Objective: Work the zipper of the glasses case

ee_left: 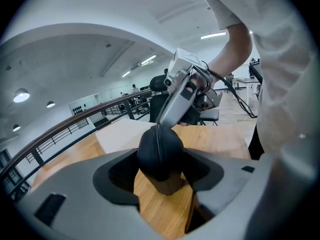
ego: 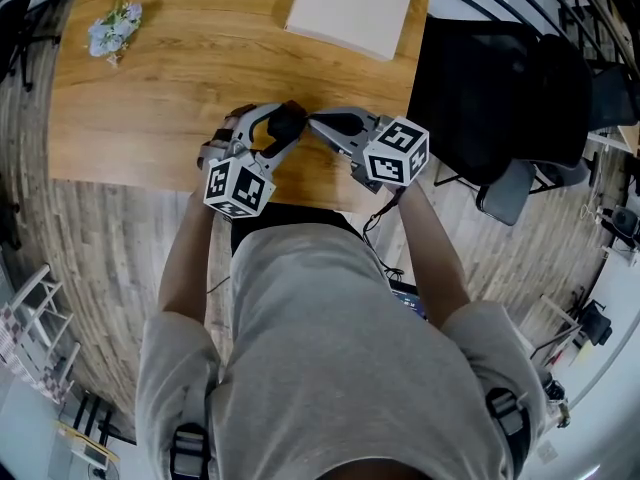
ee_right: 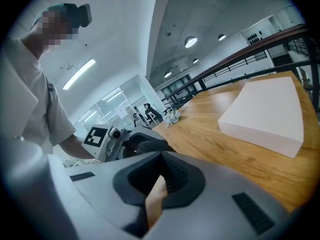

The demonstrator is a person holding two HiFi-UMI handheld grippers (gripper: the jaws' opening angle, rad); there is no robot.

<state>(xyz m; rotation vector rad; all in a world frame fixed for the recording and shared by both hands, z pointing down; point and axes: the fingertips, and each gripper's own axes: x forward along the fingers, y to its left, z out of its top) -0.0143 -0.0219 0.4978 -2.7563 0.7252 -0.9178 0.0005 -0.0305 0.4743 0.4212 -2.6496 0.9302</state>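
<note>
A black glasses case (ego: 290,119) is held just above the wooden table (ego: 170,88), near its front edge. My left gripper (ego: 279,130) is shut on it. In the left gripper view the case (ee_left: 159,151) stands upright between both jaws, with its zipper seam running down the side that faces me. My right gripper (ego: 313,120) comes in from the right, shut, with its tips (ee_left: 161,124) against the top of the case at the seam. Whether a zipper pull is pinched there is hidden. In the right gripper view the case (ee_right: 145,146) lies just beyond the closed jaws.
A white flat box (ego: 350,8) lies at the table's far edge. A small bunch of pale flowers (ego: 113,28) is at the far left. A black chair with a bag (ego: 500,88) stands to the right of the table. My torso is close to the front edge.
</note>
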